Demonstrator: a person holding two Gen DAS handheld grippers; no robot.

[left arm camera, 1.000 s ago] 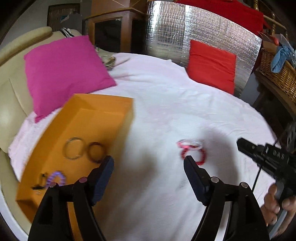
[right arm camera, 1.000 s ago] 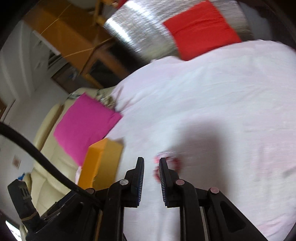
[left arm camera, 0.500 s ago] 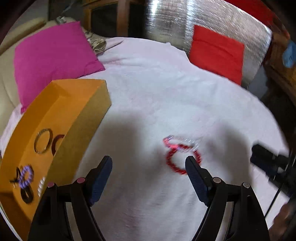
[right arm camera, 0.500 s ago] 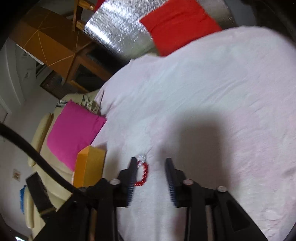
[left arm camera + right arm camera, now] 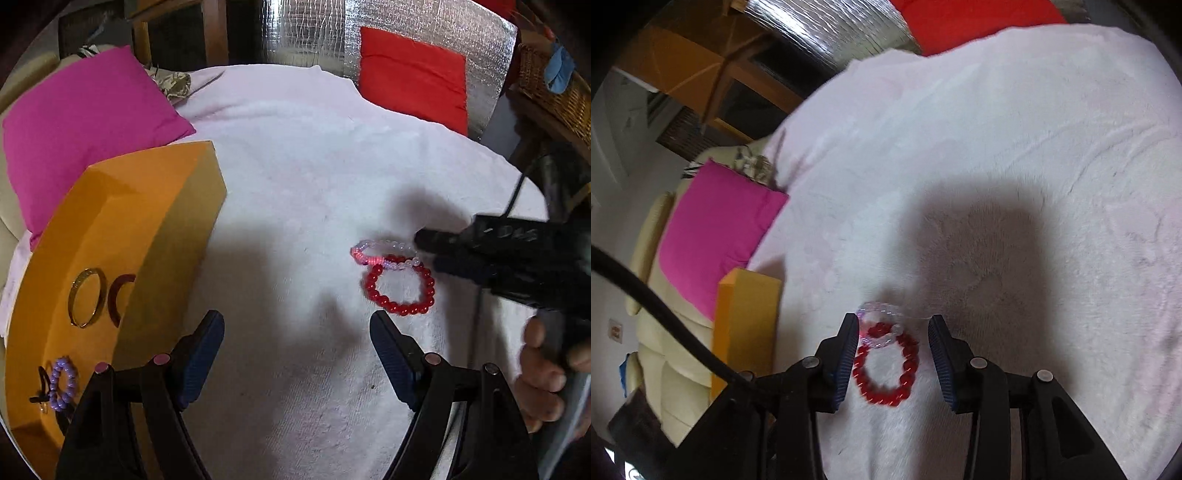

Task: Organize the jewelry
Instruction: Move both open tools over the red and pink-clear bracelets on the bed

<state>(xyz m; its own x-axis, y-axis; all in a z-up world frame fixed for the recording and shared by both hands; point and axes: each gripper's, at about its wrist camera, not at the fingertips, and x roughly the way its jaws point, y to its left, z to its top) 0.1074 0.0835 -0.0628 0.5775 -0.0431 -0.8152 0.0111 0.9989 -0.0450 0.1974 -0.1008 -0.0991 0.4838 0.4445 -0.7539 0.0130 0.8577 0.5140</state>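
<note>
On the white fleecy blanket (image 5: 303,155) that covers the bed, two beaded bracelets lie overlapping: a red bead bracelet (image 5: 886,369) and a clear, pale pink bead bracelet (image 5: 881,325) resting across its far edge. The right gripper (image 5: 894,350) sits low over them with its ribbed blue fingers (image 5: 847,354) parted to either side of the pair; the left one is just beside the red beads, but nothing is pinched yet. The left gripper (image 5: 295,354) hovers nearer the viewer with its fingers spread wide and nothing between them.

Both bracelets look light and limp, round glossy beads on what is probably elastic cord, so they should sag and swing once lifted, and the smooth beads may slip on a shallow pinch. Because they overlap, a grasp at the crossing would likely drag both up together; taking the red one across its near arc, clear of the pale one, seems the cleaner hold. The soft pile gives way beneath, so the fingertips can press in slightly.

To the left stands an orange box (image 5: 110,229), matte and stiff-sided, holding a gold bangle (image 5: 86,297), a darker bangle (image 5: 120,299) half hidden by the wall, and a small purple bead bracelet (image 5: 62,384).
</note>
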